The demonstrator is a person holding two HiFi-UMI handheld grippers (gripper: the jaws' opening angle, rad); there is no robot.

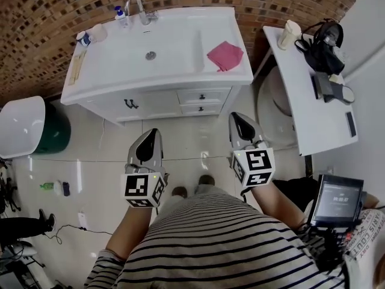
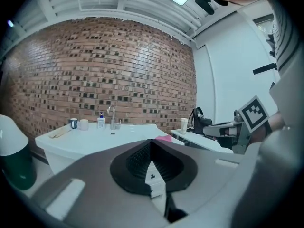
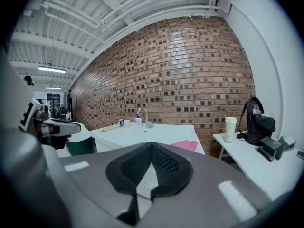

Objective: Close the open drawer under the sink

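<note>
The white sink cabinet (image 1: 157, 62) stands against the brick wall, with two small drawers (image 1: 202, 102) stacked under its right half, each with a dark knob. From above I cannot tell how far either drawer front stands out. My left gripper (image 1: 154, 132) and right gripper (image 1: 236, 117) hover over the tiled floor, a short way in front of the cabinet and apart from it. Both point toward it. In the left gripper view the left gripper (image 2: 152, 142) has its jaws meeting at the tips with nothing held. The right gripper (image 3: 151, 146) looks the same.
A pink cloth (image 1: 225, 55), a faucet (image 1: 139, 8), a soap bottle (image 1: 120, 14) and cups (image 1: 90, 35) sit on the sink top. A white side table (image 1: 315, 104) with a cup and a black bag (image 1: 325, 44) stands right. A green bin (image 1: 27, 126) stands left.
</note>
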